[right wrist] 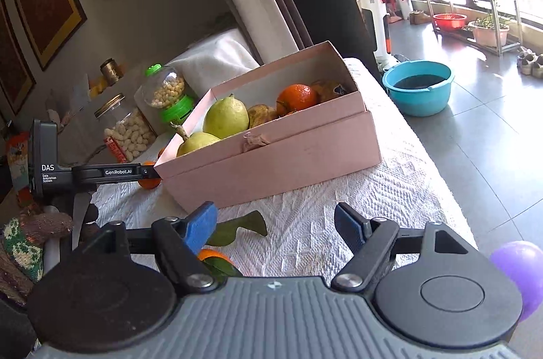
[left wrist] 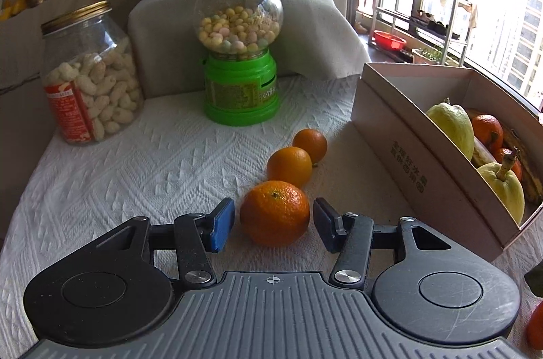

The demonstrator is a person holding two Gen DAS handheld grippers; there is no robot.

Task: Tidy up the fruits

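Three oranges lie in a row on the white cloth. My left gripper point(left wrist: 273, 226) is open, its blue pads point(left wrist: 222, 228) on either side of the nearest orange point(left wrist: 275, 212), not touching. Two more oranges point(left wrist: 289, 166) point(left wrist: 310, 145) lie beyond it. A pink box point(left wrist: 407, 148) to the right holds pears point(left wrist: 453, 124), oranges and bananas. My right gripper point(right wrist: 275, 228) is open and empty in front of the box point(right wrist: 271, 165). An orange with a leaf point(right wrist: 213, 257) lies under its left finger. The left gripper point(right wrist: 101, 172) shows at the box's left.
A peanut jar point(left wrist: 91, 77) and a green candy dispenser point(left wrist: 239, 53) stand at the back of the table. A loose leaf point(right wrist: 237, 228) lies on the cloth. A purple ball point(right wrist: 519, 270) is at the right. A blue basin point(right wrist: 419, 90) sits on the floor past the table edge.
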